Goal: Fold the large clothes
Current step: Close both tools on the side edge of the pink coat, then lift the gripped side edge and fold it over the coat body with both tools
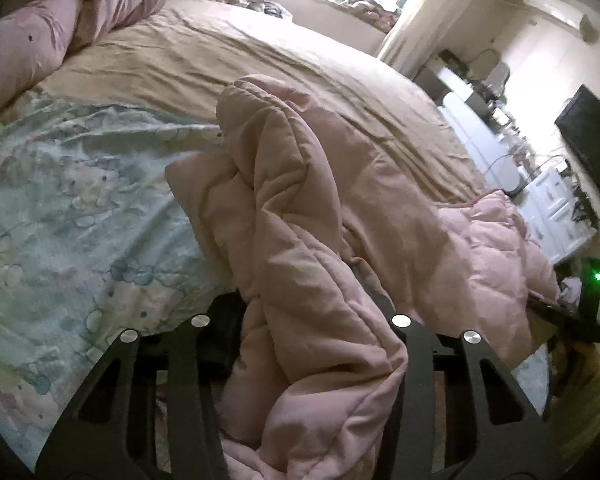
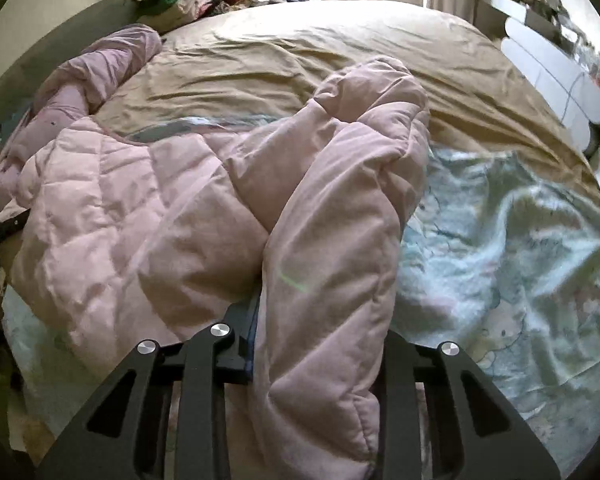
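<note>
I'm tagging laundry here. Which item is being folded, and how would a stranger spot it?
On the bed, over the tan sheet and pale cartoon-print sheet, lies a puffy pink quilted garment. Both hand-held grippers pinch it. Unlike the mauve duvet bunched by the wall, it is paler with stitched quilting.

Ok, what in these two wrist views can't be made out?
- Left tongs: fingertips buried in the pink quilted garment, left wrist view; grip point unseen.
- Right tongs: the same in the right wrist view, garment covering them.
- Garment type: too bunched to tell.
- Desk clutter: overexposed, too small.
</note>
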